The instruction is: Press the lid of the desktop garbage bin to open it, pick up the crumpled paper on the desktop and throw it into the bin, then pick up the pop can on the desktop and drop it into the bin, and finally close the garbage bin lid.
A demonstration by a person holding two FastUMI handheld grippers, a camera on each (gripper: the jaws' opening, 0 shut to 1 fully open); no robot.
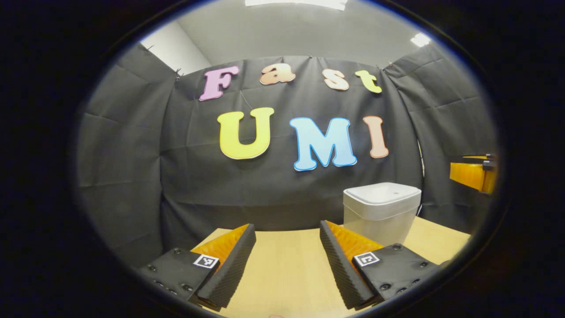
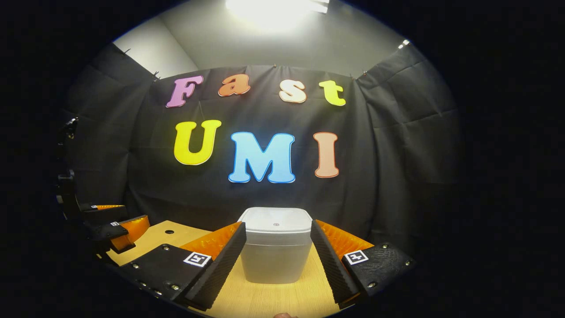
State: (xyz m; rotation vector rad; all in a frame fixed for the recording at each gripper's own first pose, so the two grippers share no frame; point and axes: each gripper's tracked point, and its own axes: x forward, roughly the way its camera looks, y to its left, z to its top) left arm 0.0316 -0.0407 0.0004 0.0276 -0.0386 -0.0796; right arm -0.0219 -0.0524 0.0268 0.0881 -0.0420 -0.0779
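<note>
- Bin point(image 2: 276, 247) stands at my twelve o'clock in the right gripper view, lid point(image 2: 276, 221) down, framed between the fingers of my right tool point(image 2: 276, 247), which is spread wide with nothing in it and not touching the bin.
- From the left gripper view the same bin sits at about two o'clock on the surface point(image 1: 287, 269); my left tool point(image 1: 287, 260) is also spread, holding nothing, over bare wood.
- In the right gripper view the left tool shows at nine o'clock, low over the surface edge.
- I judge the first step, pressing the lid, is not yet done.
- Risk: the bin looks light, so a push that lands on the front wall instead of the lid top could slide or tip it toward the cloth wall point(image 2: 132, 176).
- Risk: pressing off the lid's centre may fail to release the catch.
- Crumpled paper and can: I cannot place them from here, so reaching blind could knock them off the surface.
</note>
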